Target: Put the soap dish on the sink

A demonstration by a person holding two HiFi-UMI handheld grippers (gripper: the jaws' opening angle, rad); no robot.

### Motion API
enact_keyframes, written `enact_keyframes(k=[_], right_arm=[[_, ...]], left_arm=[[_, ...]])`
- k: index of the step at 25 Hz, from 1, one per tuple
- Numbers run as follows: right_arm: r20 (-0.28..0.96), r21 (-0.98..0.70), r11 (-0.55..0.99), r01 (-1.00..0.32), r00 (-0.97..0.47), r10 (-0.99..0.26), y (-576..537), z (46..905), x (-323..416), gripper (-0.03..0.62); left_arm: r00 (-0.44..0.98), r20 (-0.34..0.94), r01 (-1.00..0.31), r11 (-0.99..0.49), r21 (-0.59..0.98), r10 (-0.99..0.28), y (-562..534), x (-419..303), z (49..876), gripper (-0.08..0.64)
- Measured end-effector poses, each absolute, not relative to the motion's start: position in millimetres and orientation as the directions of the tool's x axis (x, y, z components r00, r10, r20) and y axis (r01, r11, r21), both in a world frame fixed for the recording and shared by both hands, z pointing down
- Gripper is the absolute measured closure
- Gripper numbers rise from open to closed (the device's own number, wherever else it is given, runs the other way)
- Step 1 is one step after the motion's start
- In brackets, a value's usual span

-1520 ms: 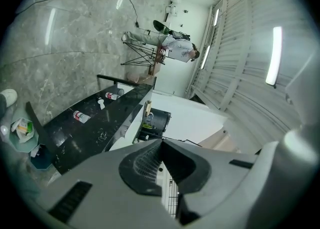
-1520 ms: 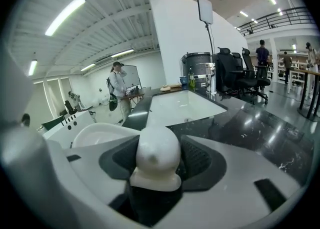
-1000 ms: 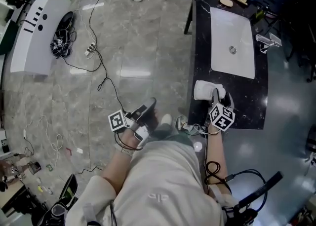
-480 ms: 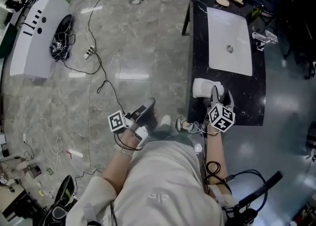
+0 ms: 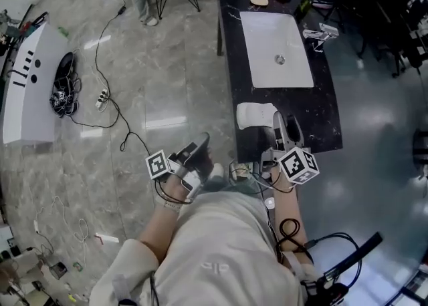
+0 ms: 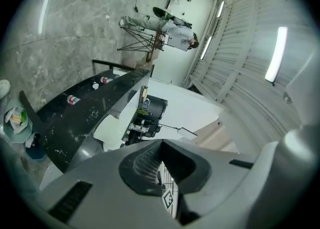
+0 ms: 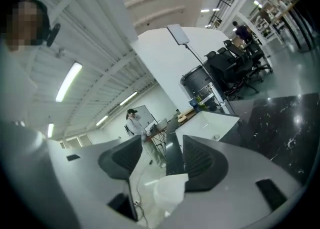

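Hovering just right of the soap dish (image 5: 254,115) at the black counter's (image 5: 324,114) near end, the right gripper (image 5: 283,124) gapes empty, seemingly poised to grasp it; the left gripper (image 5: 200,145) hangs closed on nothing.

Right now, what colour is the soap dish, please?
The soap dish is white; clearest in head view.

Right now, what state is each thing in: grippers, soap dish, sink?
Left gripper: shut, empty, over the floor.
Right gripper: open, beside the soap dish.
Soap dish: lying on the black counter, ungripped.
Sink: basin empty.
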State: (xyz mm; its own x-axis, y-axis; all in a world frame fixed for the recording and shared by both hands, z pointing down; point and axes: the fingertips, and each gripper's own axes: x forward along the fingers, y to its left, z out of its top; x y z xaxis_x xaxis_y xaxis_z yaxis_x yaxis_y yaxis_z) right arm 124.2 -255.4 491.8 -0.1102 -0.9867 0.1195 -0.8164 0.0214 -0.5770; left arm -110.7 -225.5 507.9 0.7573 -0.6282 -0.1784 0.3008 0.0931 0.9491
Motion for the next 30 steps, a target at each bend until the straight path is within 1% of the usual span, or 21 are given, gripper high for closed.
enact_keyframes(k=[4,8,14,18,25,30], right_arm=[[0.006,-0.718,0.056,-0.693,-0.087,-0.996,-229.6,458.0,141.9,0.333],[-0.074,-0.773,0.077,-0.63,-0.03,-0.997,-192.5,436.3,167.7,0.333],[-0.126,-0.825,0.065,-0.561,0.072,-0.989,-129.5,422.2,207.2,0.336],[-0.148,-0.842,0.034,-0.538,0.171,-0.974,-80.4,414.7,239.4,0.37],[-0.181,-0.863,-0.014,-0.504,0.335,-0.925,10.3,411.4,287.4,0.456],[-0.185,-0.896,-0.025,-0.444,0.422,-0.888,58.2,419.9,311.1,0.476]], left_arm=[[0.816,-0.211,0.311,0.1,0.945,-0.538,-223.8,-68.7,494.6,0.554],[0.872,-0.239,0.316,0.116,0.942,-0.428,-214.9,-21.2,485.2,0.554],[0.927,-0.262,0.31,0.154,0.938,-0.267,-187.4,47.0,474.3,0.554],[0.95,-0.268,0.295,0.187,0.937,-0.159,-159.8,90.1,468.2,0.554],[0.965,-0.261,0.253,0.228,0.94,0.004,-101.4,155.5,463.5,0.554],[0.962,-0.255,0.227,0.236,0.945,0.096,-66.2,191.0,459.4,0.554]])
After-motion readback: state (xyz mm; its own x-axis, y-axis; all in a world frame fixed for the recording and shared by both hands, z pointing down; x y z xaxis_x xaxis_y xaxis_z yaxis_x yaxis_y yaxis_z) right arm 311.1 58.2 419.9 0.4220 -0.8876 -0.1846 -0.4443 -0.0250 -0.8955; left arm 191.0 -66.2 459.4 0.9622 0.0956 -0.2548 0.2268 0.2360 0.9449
